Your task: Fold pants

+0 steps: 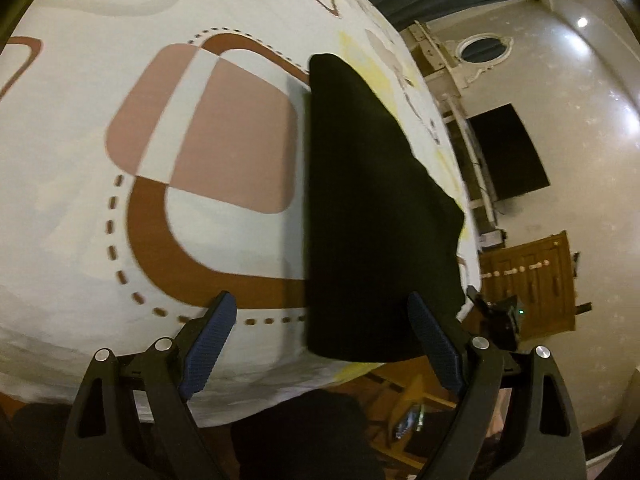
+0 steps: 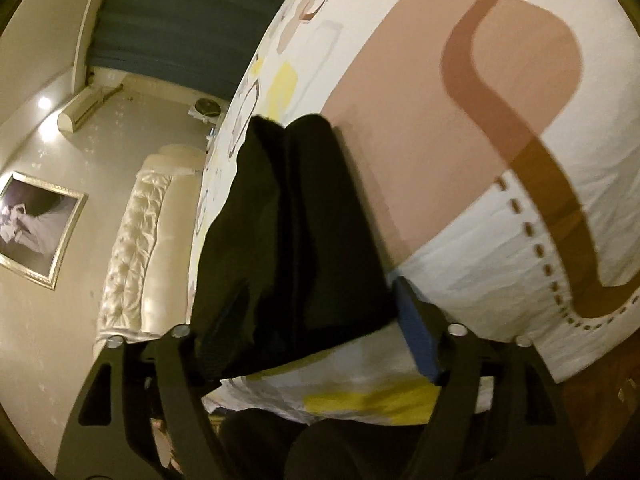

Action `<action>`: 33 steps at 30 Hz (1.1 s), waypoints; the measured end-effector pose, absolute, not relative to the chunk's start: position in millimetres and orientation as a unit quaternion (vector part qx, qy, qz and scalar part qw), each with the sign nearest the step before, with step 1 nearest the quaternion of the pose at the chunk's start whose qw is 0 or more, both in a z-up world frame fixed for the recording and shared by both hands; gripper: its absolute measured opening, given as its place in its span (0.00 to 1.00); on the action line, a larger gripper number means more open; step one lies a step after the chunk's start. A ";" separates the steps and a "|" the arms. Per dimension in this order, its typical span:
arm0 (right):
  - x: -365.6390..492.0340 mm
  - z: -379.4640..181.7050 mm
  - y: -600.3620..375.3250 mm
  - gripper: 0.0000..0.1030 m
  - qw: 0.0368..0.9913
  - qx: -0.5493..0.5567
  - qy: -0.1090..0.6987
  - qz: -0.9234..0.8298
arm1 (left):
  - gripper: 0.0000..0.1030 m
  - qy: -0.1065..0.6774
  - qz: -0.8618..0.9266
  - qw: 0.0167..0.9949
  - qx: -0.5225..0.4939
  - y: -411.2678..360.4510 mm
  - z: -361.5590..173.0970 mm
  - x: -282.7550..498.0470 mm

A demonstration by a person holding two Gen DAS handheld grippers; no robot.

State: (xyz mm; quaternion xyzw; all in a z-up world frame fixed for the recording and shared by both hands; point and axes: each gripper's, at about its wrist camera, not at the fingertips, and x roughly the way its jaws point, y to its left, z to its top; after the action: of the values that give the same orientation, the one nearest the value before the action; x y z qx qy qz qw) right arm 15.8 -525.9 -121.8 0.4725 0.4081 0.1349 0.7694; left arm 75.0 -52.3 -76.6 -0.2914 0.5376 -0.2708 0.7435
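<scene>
- Pants point(image 1: 372, 208) are laid on the patterned bedsheet point(image 1: 100, 184), close to the bed edge nearest the grippers, as a long dark strip running away from both cameras.
- In the right wrist view, two lengthwise lobes with a seam between them can be made out point(image 2: 288, 216); legs are judged already stacked or side by side, so a lengthwise fold looks done or nearly done.
- Left gripper point(image 1: 324, 320): jaws spread wide, nothing held. Its right finger point(image 1: 432, 344) overlaps the near hem in view; contact cannot be confirmed.
- Right gripper point(image 2: 316, 320): jaws wide; the near end of the fabric lies between the fingers, and no clamping is seen. The left pad is hidden by dark cloth.
- Step judged in hand: the near end is being lined up for a grasp.
- Next move calls for both jaws to be closed on the near hem corners, then carried toward the far end.
- Open sheet is available on one long side of the strip; the other long side and the near hem sit close to the mattress edge, so slip-off is the likely risk.
</scene>
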 end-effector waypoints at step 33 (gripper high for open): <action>47.4 -101.0 -408.9 0.35 0.773 0.383 0.458 0.212 | 0.45 0.541 -0.223 0.789 -0.188 -26.2 -59.2 65.0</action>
State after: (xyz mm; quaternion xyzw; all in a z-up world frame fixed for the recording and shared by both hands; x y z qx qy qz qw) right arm 47.4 -408.9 -101.0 0.3832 0.4584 0.2118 0.7735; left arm 65.0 -26.2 -59.2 -0.1875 0.5411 -0.2229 0.7889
